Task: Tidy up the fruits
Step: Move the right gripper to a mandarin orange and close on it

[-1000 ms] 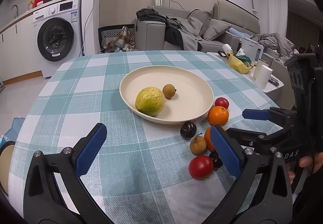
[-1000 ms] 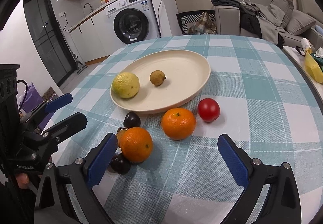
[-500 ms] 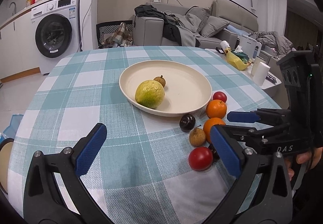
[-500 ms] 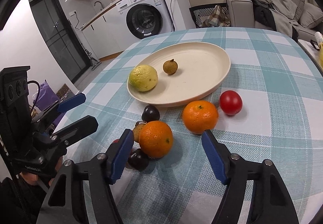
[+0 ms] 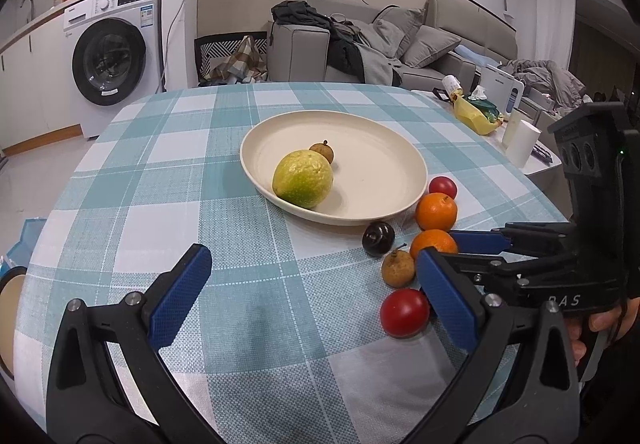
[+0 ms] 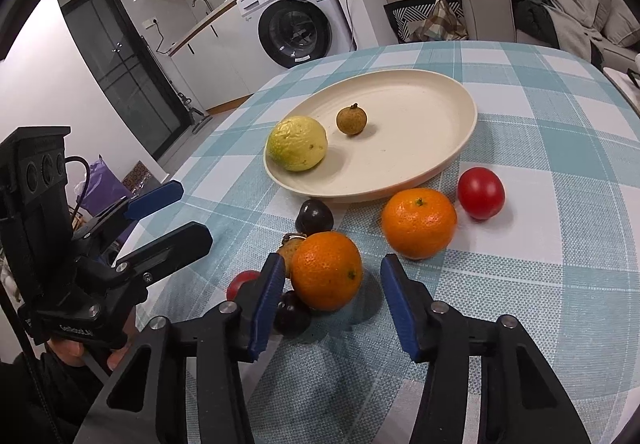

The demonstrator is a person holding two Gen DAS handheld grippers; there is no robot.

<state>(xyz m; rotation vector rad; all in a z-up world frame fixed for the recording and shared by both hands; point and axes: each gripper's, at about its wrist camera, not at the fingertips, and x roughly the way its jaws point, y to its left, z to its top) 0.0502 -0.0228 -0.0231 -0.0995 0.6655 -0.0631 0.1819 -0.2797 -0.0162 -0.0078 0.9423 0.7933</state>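
Checked cloth covers the desk [image 6: 560, 148]; right claw [image 6: 332, 300] spread around the near orange [image 6: 326, 270] beside the plate [image 6: 460, 148], next needing closure, left claw [image 5: 308, 300] spread idle

Right claw [image 5: 460, 250] body: white letters, possibly "RAS"; other labels unreadable.

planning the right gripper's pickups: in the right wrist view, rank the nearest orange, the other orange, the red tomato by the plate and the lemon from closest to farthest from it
1. Nearest orange, between the open jaws of the right gripper.
2. Other orange, ahead and to the right.
3. Red tomato, farther right, beside the plate.
4. Lemon, on the plate's left part, ahead and left.
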